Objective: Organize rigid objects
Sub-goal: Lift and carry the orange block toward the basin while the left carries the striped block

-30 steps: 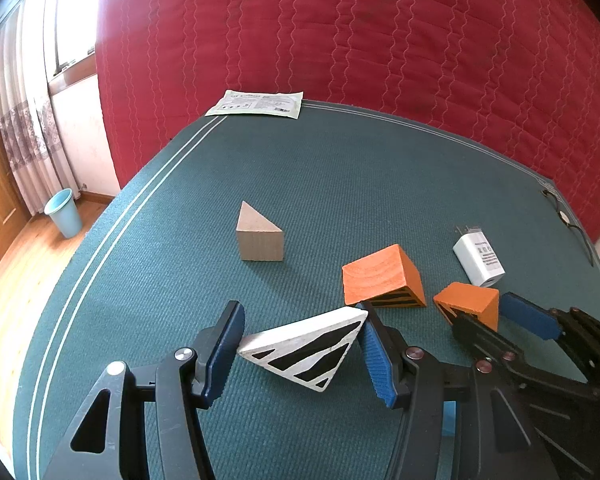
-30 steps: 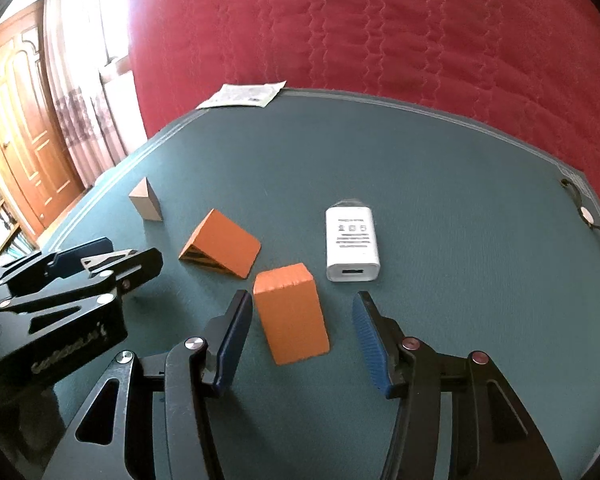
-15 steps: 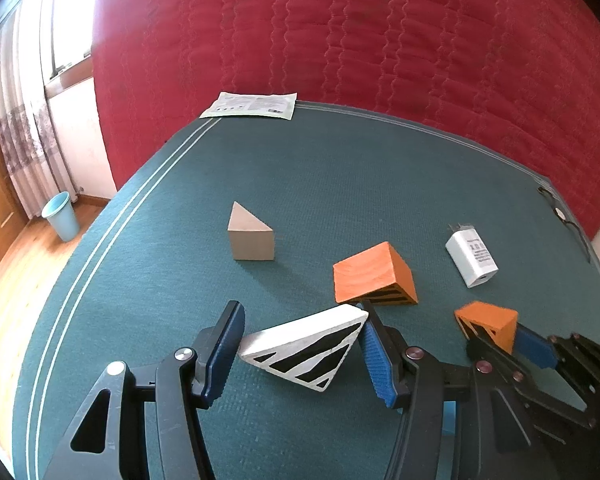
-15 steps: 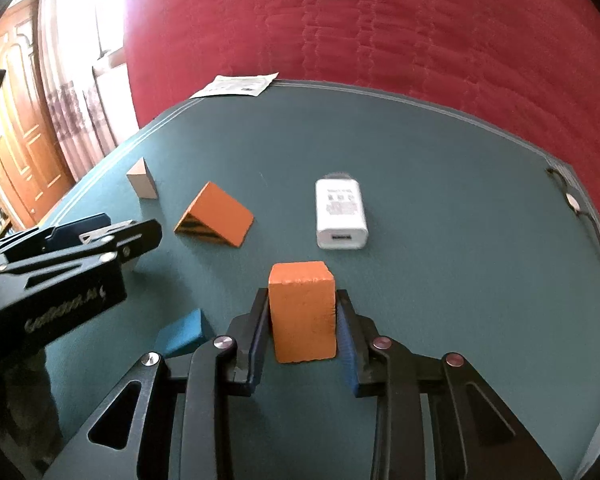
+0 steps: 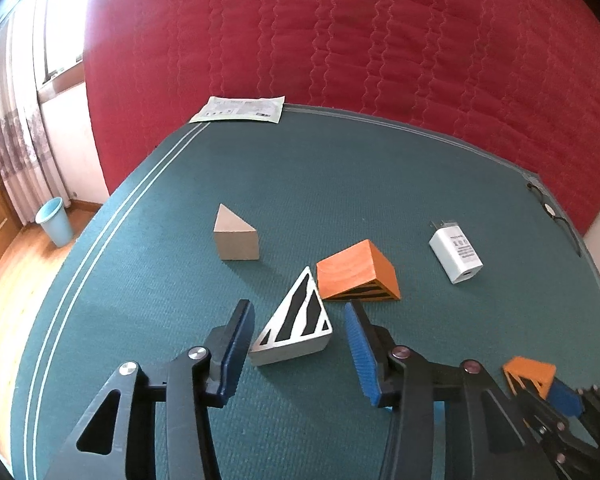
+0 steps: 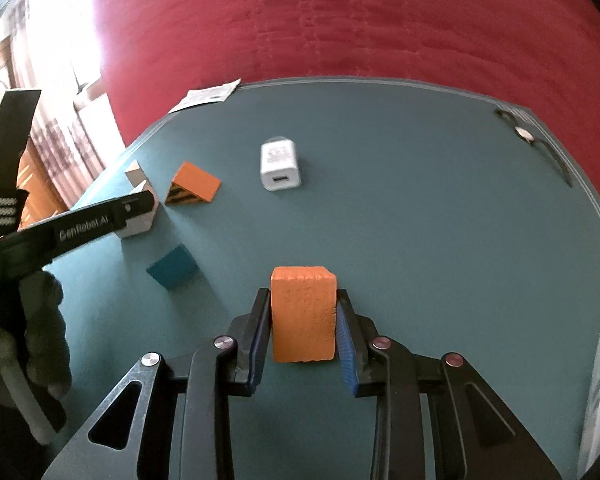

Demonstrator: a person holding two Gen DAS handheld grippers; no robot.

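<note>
In the left wrist view my left gripper (image 5: 300, 344) is open around a white wedge with black stripes (image 5: 296, 326) that stands on the green table (image 5: 340, 184); the left finger touches it, the right finger stands apart. Beyond it lie an orange striped wedge (image 5: 354, 272) and a plain tan wedge (image 5: 234, 236). In the right wrist view my right gripper (image 6: 302, 320) is shut on an orange block (image 6: 303, 312) and holds it above the table. That block also shows in the left wrist view (image 5: 530, 372) at lower right.
A white charger (image 5: 456, 254) lies to the right, also in the right wrist view (image 6: 279, 165). A blue block (image 6: 173, 266) lies left of my right gripper. A paper packet (image 5: 240, 109) is at the far edge, a black cable (image 5: 556, 216) at the right edge. A red quilted wall stands behind.
My right gripper closed on the orange block and lifted it back. The striped white wedge turned upright between my left fingers as the left gripper pulled back a little.
</note>
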